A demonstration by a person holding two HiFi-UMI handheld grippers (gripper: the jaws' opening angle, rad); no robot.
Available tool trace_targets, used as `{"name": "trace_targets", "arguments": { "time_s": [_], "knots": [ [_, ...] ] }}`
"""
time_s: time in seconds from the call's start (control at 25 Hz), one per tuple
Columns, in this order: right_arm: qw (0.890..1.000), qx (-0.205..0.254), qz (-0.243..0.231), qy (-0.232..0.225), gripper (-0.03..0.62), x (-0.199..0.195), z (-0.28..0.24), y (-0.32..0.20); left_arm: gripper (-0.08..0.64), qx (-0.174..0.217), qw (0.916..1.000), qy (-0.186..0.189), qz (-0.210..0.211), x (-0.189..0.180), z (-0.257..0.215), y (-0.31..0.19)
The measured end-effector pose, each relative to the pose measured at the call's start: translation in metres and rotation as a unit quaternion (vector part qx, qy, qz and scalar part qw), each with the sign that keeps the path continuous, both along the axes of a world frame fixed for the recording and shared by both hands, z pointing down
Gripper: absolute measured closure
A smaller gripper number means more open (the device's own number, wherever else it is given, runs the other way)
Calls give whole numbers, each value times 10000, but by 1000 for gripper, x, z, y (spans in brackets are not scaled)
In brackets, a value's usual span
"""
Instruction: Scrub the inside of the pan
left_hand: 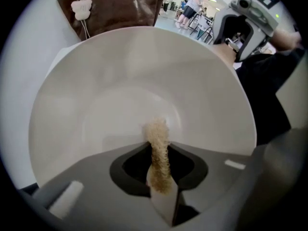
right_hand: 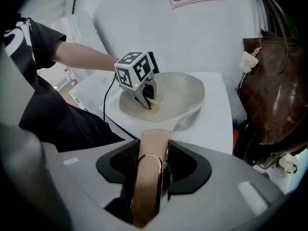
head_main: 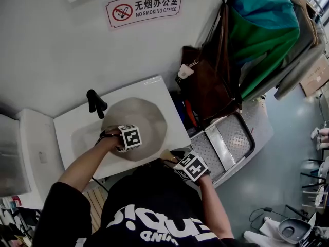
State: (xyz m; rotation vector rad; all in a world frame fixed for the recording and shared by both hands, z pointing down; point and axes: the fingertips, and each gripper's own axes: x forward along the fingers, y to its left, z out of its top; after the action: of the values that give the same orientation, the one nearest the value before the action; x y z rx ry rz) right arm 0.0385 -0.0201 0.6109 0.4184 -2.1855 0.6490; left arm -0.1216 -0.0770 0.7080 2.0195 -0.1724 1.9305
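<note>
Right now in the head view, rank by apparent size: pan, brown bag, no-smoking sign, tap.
Largest: pan and brown bag, which look about alike, so they are not ranked against each other.
Next: no-smoking sign.
Smallest: tap.

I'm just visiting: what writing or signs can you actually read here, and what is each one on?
"无烟办公室" over "NO SMOKING OFFICE", next to a crossed-out cigarette symbol: on the sign on the wall.
White lettering on the person's black shirt: seen upside down and cut off, not readable.
</note>
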Motion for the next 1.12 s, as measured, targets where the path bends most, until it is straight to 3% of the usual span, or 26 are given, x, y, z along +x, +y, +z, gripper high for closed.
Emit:
{"name": "trace_targets", "arguments": {
  "time_s": [0.08, 0.28, 0.6, 0.84, 1.0, 1.12],
  "knots": [
    [10000, 1, -4, 1, 397, 0, 0, 0, 489, -189, 9997, -127, -130, -2, 0, 8],
    [10000, 41, -16, 5, 397, -2, 0, -1, 489, -465, 9985, 185, -225, 21, 2, 22],
    [9998, 72, -137, 123, 399, -2, 2, -3, 491, -336, 9945, 650, -753, 54, 3, 10],
    [9997, 67, -176, 144, 399, -2, 3, -3, 491, -375, 9841, 1034, -1392, 73, 0, -2],
    [9996, 61, -195, 195, 399, -1, 5, -3, 491, -534, 9710, 1425, -1844, 87, -6, -8],
    [9994, 55, -221, 247, 399, 1, 6, -4, 491, -558, 9667, 1585, -1931, 94, -9, -11]
  ]
}}
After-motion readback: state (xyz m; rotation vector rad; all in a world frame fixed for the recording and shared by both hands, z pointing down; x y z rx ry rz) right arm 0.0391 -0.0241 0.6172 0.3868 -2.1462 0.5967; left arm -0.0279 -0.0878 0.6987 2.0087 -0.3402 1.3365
